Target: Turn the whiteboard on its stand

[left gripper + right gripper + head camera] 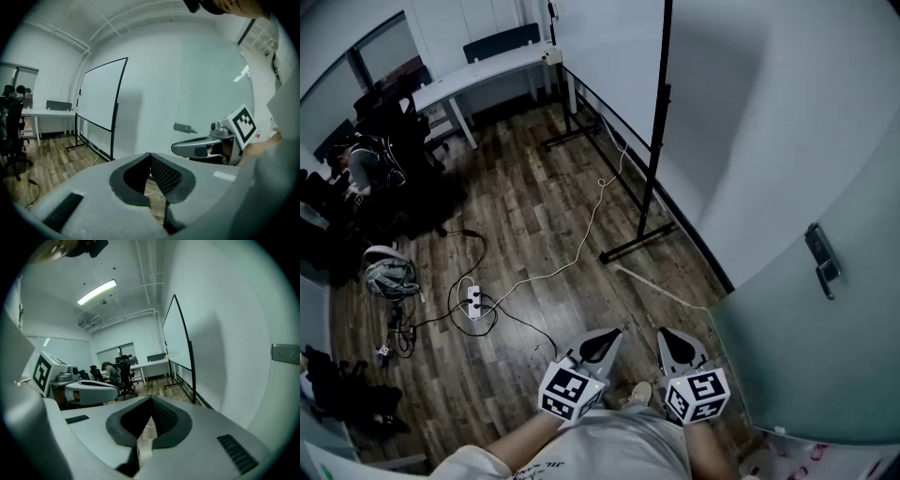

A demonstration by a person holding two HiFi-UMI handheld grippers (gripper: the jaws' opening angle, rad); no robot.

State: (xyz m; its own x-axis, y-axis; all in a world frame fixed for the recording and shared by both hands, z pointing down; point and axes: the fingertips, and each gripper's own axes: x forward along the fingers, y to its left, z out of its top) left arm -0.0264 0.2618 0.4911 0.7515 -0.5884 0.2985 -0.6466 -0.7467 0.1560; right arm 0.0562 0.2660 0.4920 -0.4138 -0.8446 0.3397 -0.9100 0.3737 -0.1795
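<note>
Flat whiteboard [101,91], thin black metal stand [654,159], wood-plank floor [516,225], white cable [584,239]

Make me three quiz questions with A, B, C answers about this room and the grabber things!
1. Where is the whiteboard?
A. Lying on the desk.
B. Standing beside the wall.
C. Between the jaws.

2. What colour is its stand?
A. Red.
B. Yellow.
C. Black.

3. How are the right gripper's jaws?
A. Shut, holding nothing.
B. Wide open.
C. Shut on a cable.

Answers:
1 B, it stands upright along the wall.
2 C, its posts and feet are black.
3 A, the pads meet with nothing between them.
</note>
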